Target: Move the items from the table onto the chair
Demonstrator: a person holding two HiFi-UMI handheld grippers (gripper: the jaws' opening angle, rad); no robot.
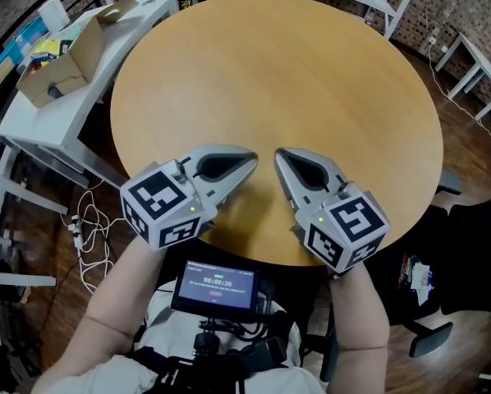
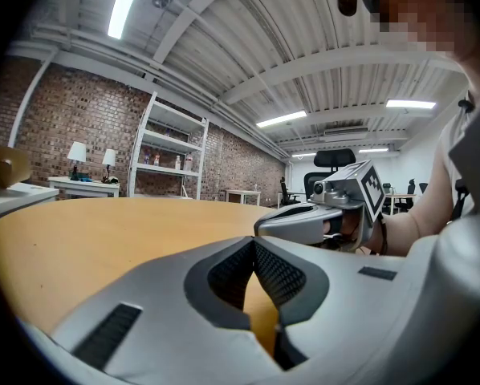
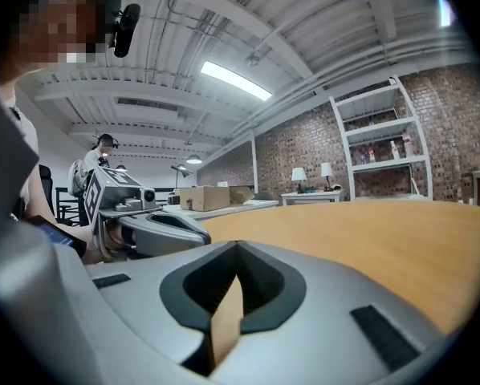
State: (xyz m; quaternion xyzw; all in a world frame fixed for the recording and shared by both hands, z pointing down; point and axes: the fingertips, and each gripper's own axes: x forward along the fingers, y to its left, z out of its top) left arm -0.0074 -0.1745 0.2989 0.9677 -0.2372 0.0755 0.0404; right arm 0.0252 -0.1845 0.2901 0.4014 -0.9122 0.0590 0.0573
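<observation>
Lower centre, over the table (image 1: 295,72): left gripper (image 1: 252,162) and right gripper (image 1: 280,156); both jaws pressed together, empty.

Round wood table (image 1: 311,80) under & ahead of both grippers. White side table (image 1: 40,121) w/ open cardboard box (image 1: 61,64) off to the left of left gripper (image 1: 254,161), white cables (image 1: 85,228) on dark wood floor (image 1: 463,150) nearby. Black chair (image 1: 475,253) to the right of right gripper (image 1: 280,156). Far ahead of left gripper: brick wall (image 2: 79,119), white shelf rack (image 2: 172,147), two lamps (image 2: 77,152). Overhead: ribbed white ceiling (image 2: 224,46) w/ strip lights (image 2: 282,119).
</observation>
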